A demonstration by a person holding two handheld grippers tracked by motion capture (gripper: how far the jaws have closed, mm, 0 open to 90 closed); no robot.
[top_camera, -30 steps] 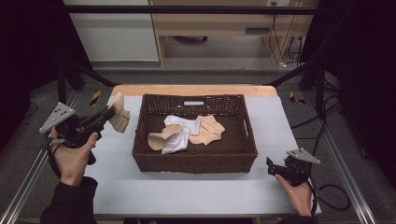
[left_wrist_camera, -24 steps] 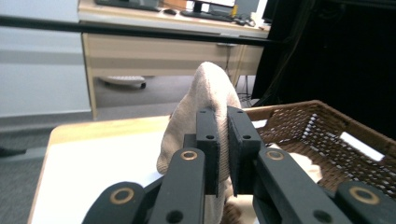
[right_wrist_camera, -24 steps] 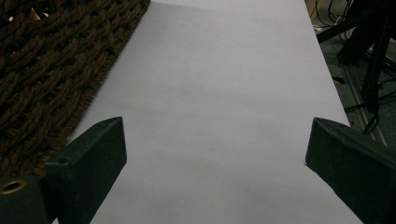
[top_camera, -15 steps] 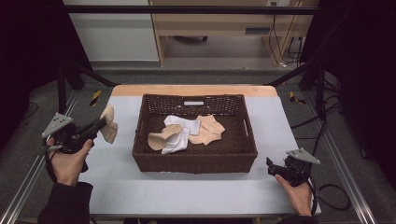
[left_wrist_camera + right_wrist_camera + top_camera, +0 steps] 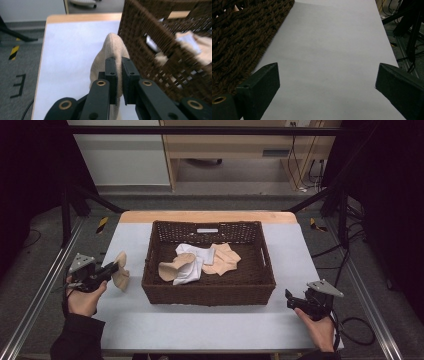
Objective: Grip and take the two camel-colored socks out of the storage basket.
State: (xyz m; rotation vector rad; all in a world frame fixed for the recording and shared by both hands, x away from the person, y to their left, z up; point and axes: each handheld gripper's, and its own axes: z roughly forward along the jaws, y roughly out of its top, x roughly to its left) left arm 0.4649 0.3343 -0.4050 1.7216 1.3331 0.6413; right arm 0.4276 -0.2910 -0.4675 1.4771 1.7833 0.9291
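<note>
Wicker basket (image 5: 208,290) holding cloths (image 5: 200,262), on table (image 5: 200,330)

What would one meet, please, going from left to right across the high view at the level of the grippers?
Left gripper → beige sock held in it → wicker basket → right gripper.

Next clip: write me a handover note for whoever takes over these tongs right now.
Left tongs: shut on a beige sock, held just above the white table, left of the wicker basket.
Right tongs: open, nothing between them, resting near the table's front right, beside the basket.
In the basket: a white sock and more beige pieces.
Done: one beige sock is out of the basket.
Left: probably set it on the table, then take out the rest.
</note>
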